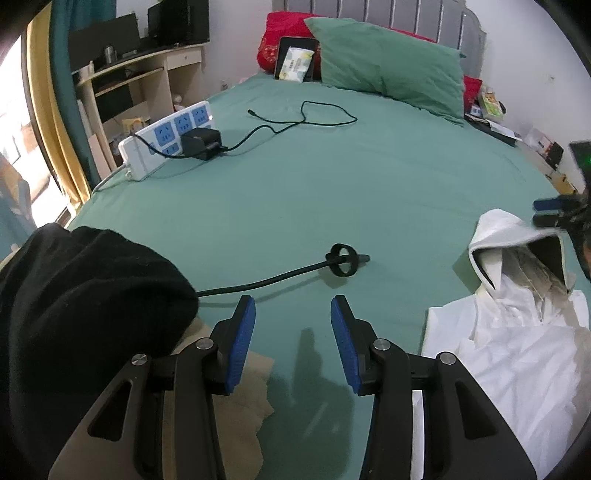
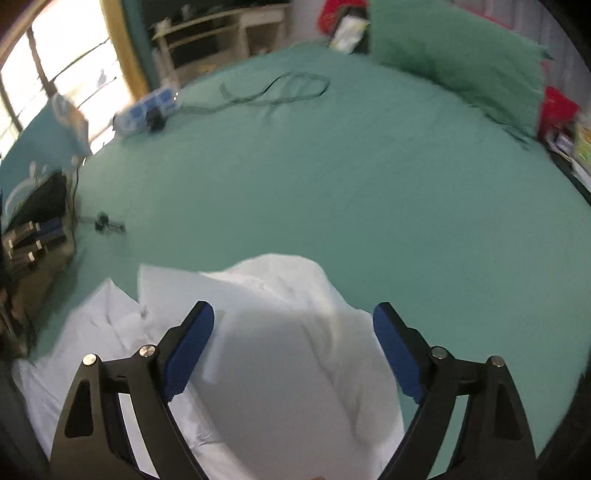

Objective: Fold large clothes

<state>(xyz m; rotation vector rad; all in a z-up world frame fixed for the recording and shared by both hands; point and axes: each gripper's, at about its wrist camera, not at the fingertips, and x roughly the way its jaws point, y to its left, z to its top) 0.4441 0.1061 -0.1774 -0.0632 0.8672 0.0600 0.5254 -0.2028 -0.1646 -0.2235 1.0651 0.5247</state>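
The left gripper has its jaws spread apart with nothing between them; its blue pads hang over bare green bedsheet. Just ahead of the fingertips lies a black cable ending in a ring-shaped fitting. To the left of this gripper sits a black garment, bunched in a mound, with a tan cloth showing below it.

The right gripper also stands wide open, holding nothing, its pads on either side of a rumpled fold of the white hooded jacket below; whether they touch the fabric cannot be told from this blurred view. The jacket lies at the near edge of the bed, spread to the left of the gripper. In the left wrist view the same jacket lies at the right, its hood standing open and upright, with the right gripper's tool partly visible at the frame edge beside it.

Farther up the bed lie a white power strip with a black charger plugged in, a looped thin cord, a green pillow, and a red pillow against the headboard.
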